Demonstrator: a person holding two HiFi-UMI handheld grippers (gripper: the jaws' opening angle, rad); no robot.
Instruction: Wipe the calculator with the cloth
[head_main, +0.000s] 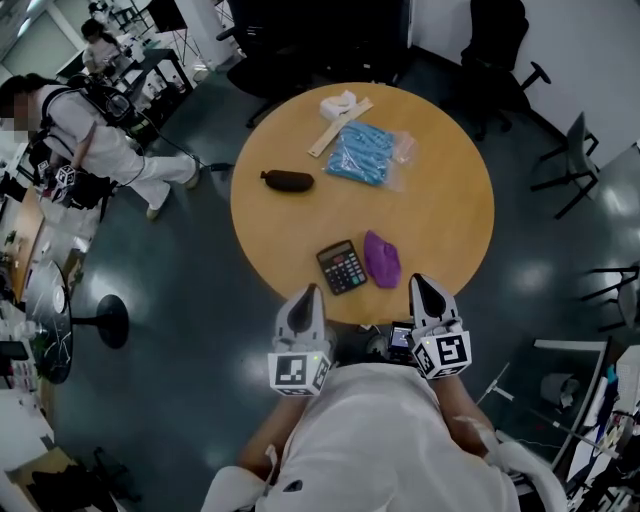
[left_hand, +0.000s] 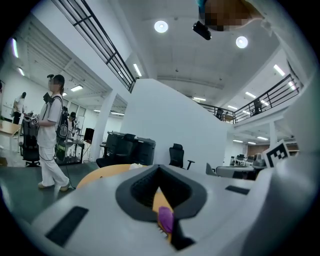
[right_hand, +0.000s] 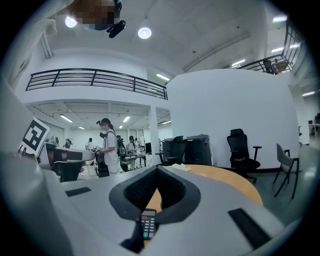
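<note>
A black calculator (head_main: 341, 267) lies near the front edge of the round wooden table (head_main: 450, 200). Just to its right is a crumpled purple cloth (head_main: 382, 259). My left gripper (head_main: 309, 291) hovers at the table's near edge, just in front of the calculator, shut and empty. The right gripper (head_main: 421, 283), just right of the cloth at the same edge, is also shut with nothing in it. Past the closed jaws, the left gripper view shows the purple cloth (left_hand: 165, 219). In the right gripper view, the calculator (right_hand: 148, 223) shows the same way.
Farther back on the table lie a dark brown pouch (head_main: 288, 180), a blue packet in clear plastic (head_main: 362, 153), a wooden ruler (head_main: 339, 127) and a white object (head_main: 338, 103). Office chairs (head_main: 500, 60) stand beyond the table. A person (head_main: 100, 150) stands at the left.
</note>
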